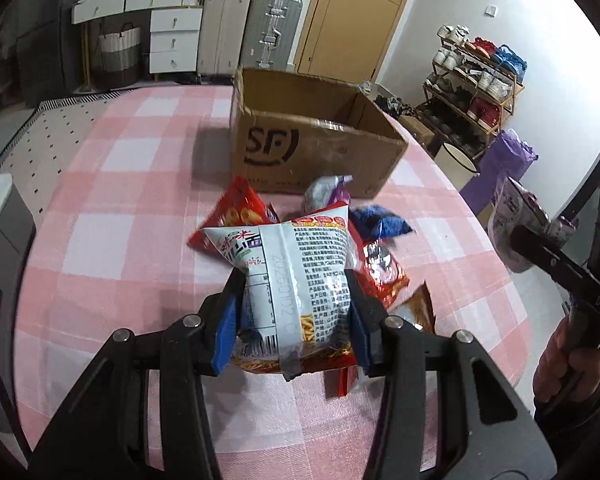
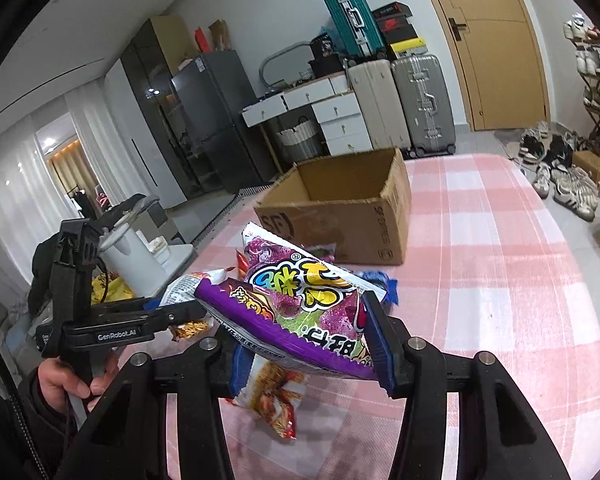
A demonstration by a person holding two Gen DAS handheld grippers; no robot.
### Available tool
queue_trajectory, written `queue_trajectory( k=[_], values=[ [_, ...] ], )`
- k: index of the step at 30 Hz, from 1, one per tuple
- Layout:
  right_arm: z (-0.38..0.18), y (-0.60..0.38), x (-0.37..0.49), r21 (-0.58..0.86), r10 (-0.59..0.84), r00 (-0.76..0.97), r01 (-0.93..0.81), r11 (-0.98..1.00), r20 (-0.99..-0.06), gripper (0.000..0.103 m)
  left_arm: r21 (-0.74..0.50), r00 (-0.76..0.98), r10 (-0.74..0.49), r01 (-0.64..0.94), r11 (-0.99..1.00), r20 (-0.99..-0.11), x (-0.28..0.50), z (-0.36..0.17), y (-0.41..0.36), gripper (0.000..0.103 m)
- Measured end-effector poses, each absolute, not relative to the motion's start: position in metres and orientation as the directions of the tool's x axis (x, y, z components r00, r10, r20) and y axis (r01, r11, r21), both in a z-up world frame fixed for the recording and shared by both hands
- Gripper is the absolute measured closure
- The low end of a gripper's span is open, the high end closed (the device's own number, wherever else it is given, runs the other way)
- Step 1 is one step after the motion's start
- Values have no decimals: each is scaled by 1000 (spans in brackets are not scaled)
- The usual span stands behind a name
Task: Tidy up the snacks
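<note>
Right gripper [image 2: 300,332] clamps a purple crinkly plastic snack bag [image 2: 300,304] above the pink-checked counter [image 2: 500,280]; open brown cardboard box [image 2: 356,216] behind; left gripper [image 2: 188,312] at left, holding a white packet [image 2: 182,286].

left gripper [image 1: 296,312]: clamped, tilted down; right gripper [image 2: 304,344]: clamped, tilted down

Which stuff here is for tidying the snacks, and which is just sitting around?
For the job:
white snack bag
purple snack bag
snacks on the table
cardboard box

Just around:
suitcases
shoe rack
drawers
fridge
</note>
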State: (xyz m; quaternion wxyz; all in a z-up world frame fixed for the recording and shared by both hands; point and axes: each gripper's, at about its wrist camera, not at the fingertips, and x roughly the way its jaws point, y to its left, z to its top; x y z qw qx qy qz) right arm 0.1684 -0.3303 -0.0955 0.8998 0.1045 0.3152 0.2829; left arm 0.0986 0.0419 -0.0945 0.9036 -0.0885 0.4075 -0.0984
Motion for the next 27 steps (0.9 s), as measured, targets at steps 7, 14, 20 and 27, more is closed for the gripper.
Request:
queue_trajectory(
  k=[7,14,20,27],
  values=[
    [-79,-323,168,356,587,642,-467,809,-493,54,-221,674,-247,127,967,-696,99,-62,45,59],
    [-60,-317,171,327,592,646,-495,805,-481,54,-205,685,-268,174,963,-678,100,-33,38,59],
    [-42,-313,180,309,601,654,-517,798,-459,54,-184,691,-276,207,961,-668,104,-9,33,59],
    [-14,-309,196,291,609,670,-536,792,-424,54,-166,712,-269,212,963,-648,121,23,33,59]
  ],
)
